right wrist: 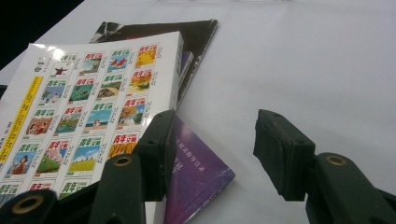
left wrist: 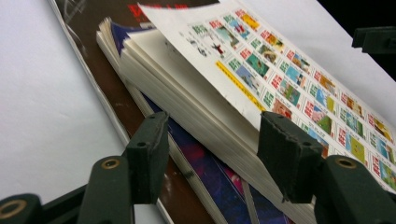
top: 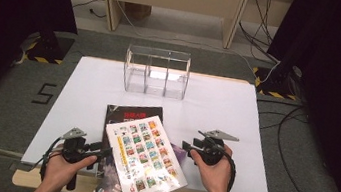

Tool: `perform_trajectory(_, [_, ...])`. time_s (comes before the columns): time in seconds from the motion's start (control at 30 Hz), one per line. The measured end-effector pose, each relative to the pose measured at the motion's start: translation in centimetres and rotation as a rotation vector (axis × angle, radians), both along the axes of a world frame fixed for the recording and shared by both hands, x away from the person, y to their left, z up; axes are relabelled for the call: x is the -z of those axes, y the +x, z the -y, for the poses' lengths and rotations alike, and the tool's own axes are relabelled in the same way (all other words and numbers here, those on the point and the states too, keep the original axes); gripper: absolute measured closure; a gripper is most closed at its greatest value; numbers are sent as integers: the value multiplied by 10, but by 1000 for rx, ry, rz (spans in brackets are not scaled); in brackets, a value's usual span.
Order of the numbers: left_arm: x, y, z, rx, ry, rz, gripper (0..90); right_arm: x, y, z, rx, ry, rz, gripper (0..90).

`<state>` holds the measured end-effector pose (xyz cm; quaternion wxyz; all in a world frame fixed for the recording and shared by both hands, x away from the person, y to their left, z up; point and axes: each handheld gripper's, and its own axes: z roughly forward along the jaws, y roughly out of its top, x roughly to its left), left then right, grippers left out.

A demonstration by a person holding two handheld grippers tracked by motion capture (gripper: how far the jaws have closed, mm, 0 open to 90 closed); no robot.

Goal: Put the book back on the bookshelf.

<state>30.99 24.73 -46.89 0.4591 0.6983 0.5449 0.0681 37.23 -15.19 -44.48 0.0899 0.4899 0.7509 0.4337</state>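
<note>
The books (top: 142, 157) lie stacked at 6 o'clock on the counter (top: 217, 107), so the left gripper (top: 100, 151) and right gripper (top: 186, 148) wait beside them, fingers wide open, holding nothing.

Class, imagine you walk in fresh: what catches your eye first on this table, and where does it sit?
First comes the white book with rows of colourful little pictures on its cover, topping a skewed stack at the table's near edge, over a purple book and a dark magazine. An open left gripper and an open right gripper flank the stack. A clear three-part box stands at the far edge.
</note>
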Motion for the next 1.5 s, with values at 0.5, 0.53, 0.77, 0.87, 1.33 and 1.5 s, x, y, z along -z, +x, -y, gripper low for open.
perform_trajectory(0.5, [1, -5, 9, 11, 25, -60, 492, 3, 9, -37, -134, -42, -126, 507])
perform_trajectory(0.53, [1, -5, 9, 15, 25, -60, 503, 5, 8, -40, -140, -44, -150, 507])
perform_trajectory(0.77, [1, 3, 5, 13, -56, -94, 520, 15, 7, -45, -145, -26, -204, 506])
perform_trajectory(0.87, [-2, 6, 7, 12, -83, -103, 511, 17, 6, -49, -151, -21, -210, 492])
perform_trajectory(1.33, [2, 37, 20, -47, -85, -165, 573, 17, 5, -50, -117, -26, -229, 480])
perform_trajectory(1.5, [2, 66, 28, -50, -91, -158, 587, 14, 3, -46, -92, -45, -246, 483])
